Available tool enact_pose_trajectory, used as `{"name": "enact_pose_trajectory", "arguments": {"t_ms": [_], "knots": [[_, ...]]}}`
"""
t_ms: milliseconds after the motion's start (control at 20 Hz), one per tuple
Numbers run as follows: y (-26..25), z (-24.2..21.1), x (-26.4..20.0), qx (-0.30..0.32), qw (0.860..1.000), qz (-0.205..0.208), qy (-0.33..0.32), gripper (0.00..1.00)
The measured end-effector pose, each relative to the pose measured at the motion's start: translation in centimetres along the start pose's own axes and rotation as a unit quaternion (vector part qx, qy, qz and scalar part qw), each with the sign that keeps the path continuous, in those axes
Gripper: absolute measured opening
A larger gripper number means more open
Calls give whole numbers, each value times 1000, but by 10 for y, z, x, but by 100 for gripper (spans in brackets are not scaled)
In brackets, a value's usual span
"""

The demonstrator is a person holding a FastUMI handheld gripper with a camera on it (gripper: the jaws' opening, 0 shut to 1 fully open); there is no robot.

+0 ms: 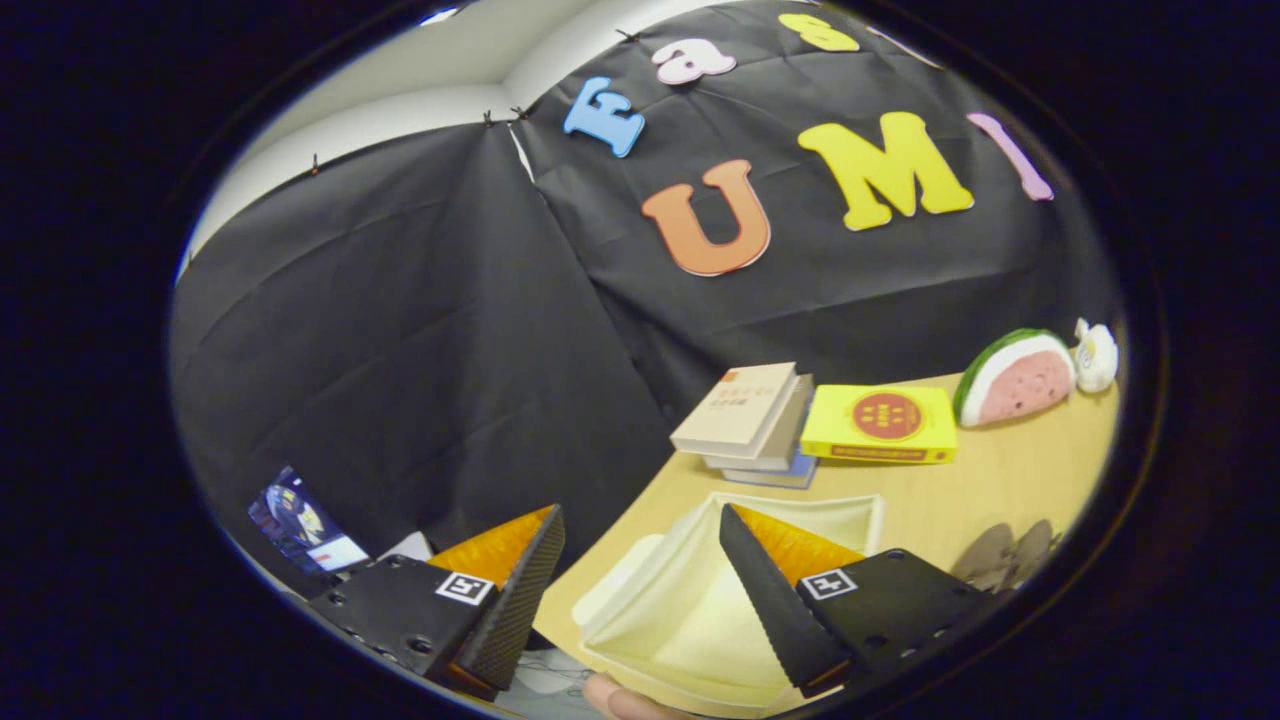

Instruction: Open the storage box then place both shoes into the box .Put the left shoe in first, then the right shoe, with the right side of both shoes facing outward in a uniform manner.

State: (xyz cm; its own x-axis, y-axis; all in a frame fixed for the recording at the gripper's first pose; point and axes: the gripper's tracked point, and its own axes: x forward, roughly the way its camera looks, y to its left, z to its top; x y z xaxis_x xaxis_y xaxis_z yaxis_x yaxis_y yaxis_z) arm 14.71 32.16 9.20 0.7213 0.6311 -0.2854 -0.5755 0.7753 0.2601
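Observation:
My gripper (640, 530) is open, its two fingers spread wide with nothing between them. A pale cream storage box (690, 600) lies on the wooden table (1000, 490) just under and between the fingers, nearer the right finger (770, 590). Its light lid or wall slopes toward me, and I cannot tell whether it is open. The left finger (520, 600) hangs past the table's left edge, over the dark cloth.
Beyond the box sits a stack of books (750, 415) and a yellow book (880, 422). A watermelon-slice plush (1015, 375) and a small white toy (1096, 355) rest at the far right. A lit screen (300, 525) stands left of the table. A fingertip (620, 700) shows at the near edge.

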Motion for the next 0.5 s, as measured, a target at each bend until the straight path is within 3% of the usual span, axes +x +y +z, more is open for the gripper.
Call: {"name": "enact_pose_trajectory", "arguments": {"t_ms": [150, 500], "knots": [[-56, -3, -27, -25, 997, -67, -5, 95], [-160, -23, -77, -18, 986, -163, 10, 96]]}}
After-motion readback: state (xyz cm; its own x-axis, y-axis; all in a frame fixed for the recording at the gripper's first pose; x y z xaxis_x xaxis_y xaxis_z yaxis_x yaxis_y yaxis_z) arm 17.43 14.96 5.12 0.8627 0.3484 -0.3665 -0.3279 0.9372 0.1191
